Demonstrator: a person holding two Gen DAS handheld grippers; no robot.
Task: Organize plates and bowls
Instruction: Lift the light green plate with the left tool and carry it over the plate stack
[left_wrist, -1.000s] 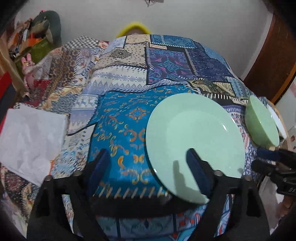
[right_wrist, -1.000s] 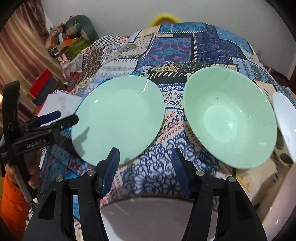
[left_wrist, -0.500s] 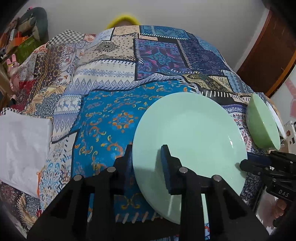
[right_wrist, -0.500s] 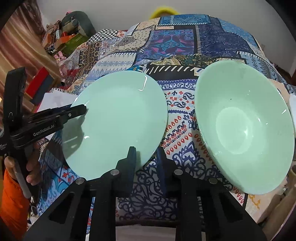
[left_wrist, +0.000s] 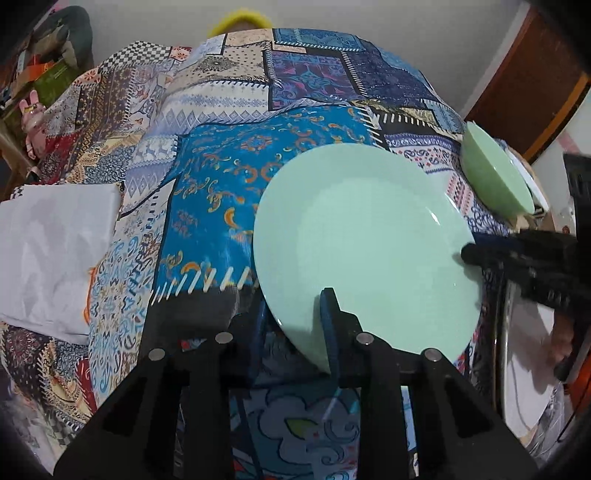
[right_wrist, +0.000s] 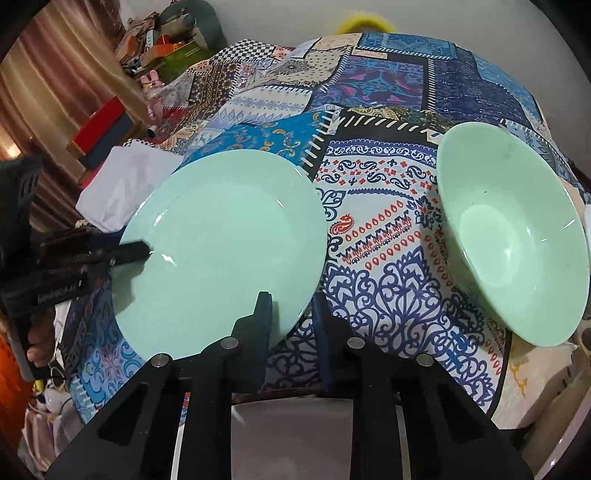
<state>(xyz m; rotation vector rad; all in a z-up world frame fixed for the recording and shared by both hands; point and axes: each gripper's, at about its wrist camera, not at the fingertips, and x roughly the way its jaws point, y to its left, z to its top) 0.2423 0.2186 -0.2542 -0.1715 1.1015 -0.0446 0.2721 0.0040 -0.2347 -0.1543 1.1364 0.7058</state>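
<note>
While both tongs clamp its rim, the green plate (left_wrist: 365, 236) sits over the patchwork cloth (left_wrist: 221, 184) on the tabletop.

Seen from the left wrist, the left tongs (left_wrist: 295, 325) grip the plate's near-left edge, one pad on top of the rim and the other beneath it; the right tongs (left_wrist: 469, 254) reach in from the right and pinch the opposite edge. From the right wrist, the right tongs (right_wrist: 291, 317) close on the plate's (right_wrist: 221, 247) near-right rim, with the left tongs (right_wrist: 144, 249) biting its left side. A green bowl (right_wrist: 513, 243) stands apart to the right of the plate on the same cloth, and a white folded cloth (left_wrist: 55, 251) lies to the plate's left.
</note>
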